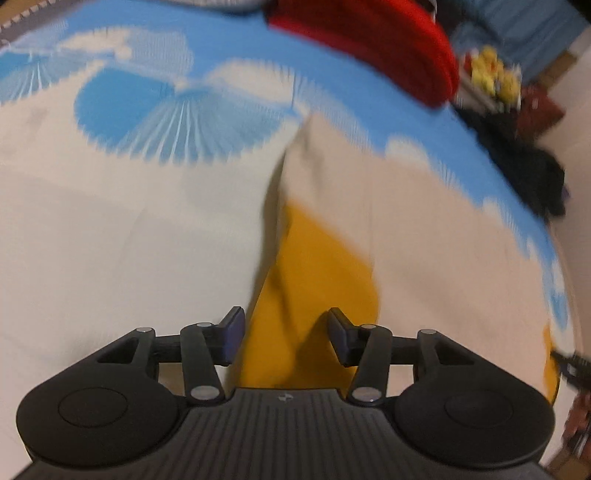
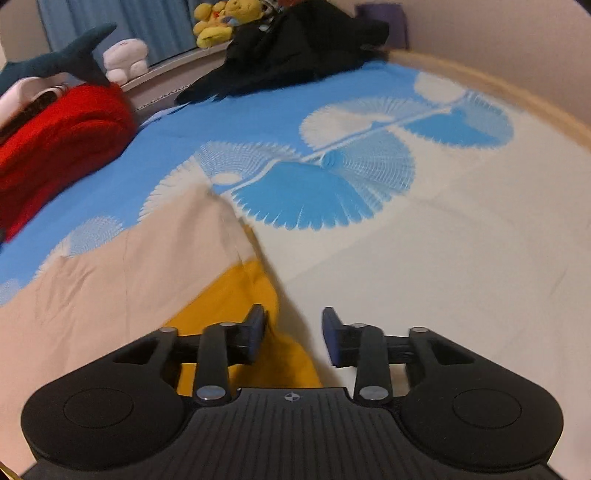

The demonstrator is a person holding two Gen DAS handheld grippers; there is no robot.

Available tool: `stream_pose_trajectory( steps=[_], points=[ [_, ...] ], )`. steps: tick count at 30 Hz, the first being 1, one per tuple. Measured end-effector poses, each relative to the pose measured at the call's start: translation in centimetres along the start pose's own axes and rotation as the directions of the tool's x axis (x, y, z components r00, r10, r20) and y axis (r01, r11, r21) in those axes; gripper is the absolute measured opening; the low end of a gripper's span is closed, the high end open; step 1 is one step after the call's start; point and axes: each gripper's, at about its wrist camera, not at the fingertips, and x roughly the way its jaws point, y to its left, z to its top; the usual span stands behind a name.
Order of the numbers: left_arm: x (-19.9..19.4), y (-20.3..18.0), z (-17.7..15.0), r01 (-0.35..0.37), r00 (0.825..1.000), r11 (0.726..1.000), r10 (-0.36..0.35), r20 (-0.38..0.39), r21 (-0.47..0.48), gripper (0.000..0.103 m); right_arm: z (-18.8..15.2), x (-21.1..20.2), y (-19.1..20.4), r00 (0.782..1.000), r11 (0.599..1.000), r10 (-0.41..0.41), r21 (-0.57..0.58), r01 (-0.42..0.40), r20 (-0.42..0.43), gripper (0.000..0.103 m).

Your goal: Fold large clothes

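Observation:
A large cream, blue and yellow patterned cloth [image 1: 122, 229] lies spread over the bed, with a raised fold running down its middle. It also fills the right wrist view [image 2: 424, 266]. A yellow part of it [image 1: 314, 280] shows under the fold, and also in the right wrist view [image 2: 236, 295]. My left gripper [image 1: 286, 334] is open just above the yellow part, holding nothing. My right gripper [image 2: 294, 336] is open over the edge where the yellow part meets the cream, holding nothing.
A red folded cloth [image 1: 388, 48] lies at the far end of the bed, also in the right wrist view [image 2: 55, 140]. A black garment [image 2: 295, 48], a shark toy [image 2: 62, 59] and yellow plush toys [image 2: 221, 18] sit beyond it. The bed's wooden edge [image 2: 517, 92] runs at right.

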Motion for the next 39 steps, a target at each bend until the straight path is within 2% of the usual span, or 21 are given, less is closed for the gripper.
stream_pose_trajectory(
  steps=[2,8,10,11,12,14,16,18,20,23,24,25,27,28,29,30,31,34,36,37,39],
  points=[
    [0.0,0.7,-1.3,0.009,0.998,1.000,-0.008,-0.066,0.024,0.054,-0.5,-0.2,-0.8,0.995,0.998,0.063,-0.018,-0.065,-0.083,0.047],
    [-0.2,1.7,-4.7,0.051,0.990,0.998,-0.046,-0.135,0.036,0.054,-3.5,-2.1,-3.8,0.967,0.992,0.110,-0.031,-0.120,-0.230,0.057],
    [-0.6,1.4,-5.4,0.028,0.992,0.998,-0.022,-0.126,0.049,0.036,-4.1,-2.6,-4.4,0.957,0.992,0.105,-0.040,-0.120,-0.270,0.057],
    [-0.9,1.0,-5.6,0.022,0.993,0.998,-0.014,-0.121,0.061,0.016,-4.4,-2.7,-4.7,0.952,0.992,0.100,-0.050,-0.119,-0.289,0.056],
    [-1.5,0.6,-5.7,0.018,0.994,0.997,-0.009,-0.109,0.075,0.009,-4.8,-2.9,-4.9,0.947,0.990,0.103,-0.058,-0.126,-0.304,0.051],
    [-3.6,-0.6,-5.6,0.003,0.998,0.996,0.003,-0.067,0.094,0.005,-5.3,-3.3,-4.9,0.941,0.984,0.130,-0.079,-0.162,-0.313,0.006],
    [-6.3,-1.3,-5.4,0.025,1.000,0.998,-0.024,-0.019,0.061,0.004,-4.7,-4.8,-4.7,0.949,0.976,0.166,-0.092,-0.197,-0.269,0.004],
    [-8.8,-1.5,-5.5,0.066,0.998,0.998,-0.066,0.011,-0.001,0.004,-3.4,-7.4,-4.7,0.958,0.974,0.201,-0.061,-0.218,-0.206,0.003],
    [-10.7,-1.5,-6.6,0.071,0.997,0.997,-0.071,0.025,-0.023,0.004,-2.4,-9.7,-5.0,0.961,0.972,0.230,-0.019,-0.236,-0.153,0.003],
    [-11.6,-1.0,-9.7,0.023,1.000,1.000,-0.023,0.022,-0.006,0.005,-2.9,-12.6,-5.2,0.973,0.978,0.206,-0.023,-0.209,-0.107,0.003],
    [-11.4,-0.4,-10.8,0.001,1.000,1.000,-0.001,0.017,-0.016,0.009,-3.6,-13.0,-5.6,0.975,0.981,0.191,-0.013,-0.194,-0.115,0.003],
    [-11.1,0.4,-11.2,-0.045,0.999,0.996,0.044,-0.009,-0.073,0.013,-4.3,-13.0,-6.2,0.975,0.984,0.180,0.007,-0.181,-0.130,0.003],
    [-12.5,1.4,-11.0,-0.132,0.988,0.985,0.141,0.070,-0.112,0.019,-6.3,-12.3,-7.2,0.974,0.991,0.131,0.033,-0.127,-0.185,0.005],
    [-13.0,1.7,-10.8,-0.146,0.982,0.983,0.158,0.107,-0.113,0.022,-7.1,-11.7,-7.2,0.975,0.997,0.075,0.009,-0.074,-0.209,0.005],
    [-13.3,2.1,-10.6,-0.127,0.981,0.985,0.142,0.130,-0.121,0.023,-7.6,-11.3,-7.2,0.979,0.999,-0.015,-0.036,0.008,-0.204,0.006],
    [-13.4,2.3,-10.6,-0.081,0.986,0.989,0.098,0.134,-0.128,0.023,-7.5,-11.4,-6.9,0.984,0.993,-0.096,-0.076,0.085,-0.152,0.008],
    [-13.2,2.1,-10.7,-0.037,0.991,0.992,0.052,0.124,-0.119,0.023,-7.2,-11.9,-6.4,0.991,0.990,-0.107,-0.100,0.100,-0.076,0.008],
    [-11.7,-0.5,-11.1,0.034,0.998,0.999,-0.035,0.054,0.018,0.025,-6.6,-13.1,-5.0,0.999,0.985,0.036,-0.172,-0.029,0.036,0.008],
    [-10.0,-2.3,-12.0,0.035,0.999,0.992,-0.032,-0.023,0.124,0.032,-6.9,-12.7,-4.2,0.987,0.970,0.159,-0.187,-0.158,-0.008,0.008],
    [-8.9,-2.8,-12.3,0.015,0.998,0.987,-0.004,-0.067,0.159,0.033,-7.2,-12.0,-3.8,0.981,0.963,0.185,-0.188,-0.192,-0.050,0.009],
    [-6.3,-2.8,-12.9,-0.085,0.979,0.978,0.118,-0.164,0.193,0.033,-8.0,-10.3,-3.3,0.972,0.960,0.183,-0.189,-0.209,-0.147,0.009]
  ],
)
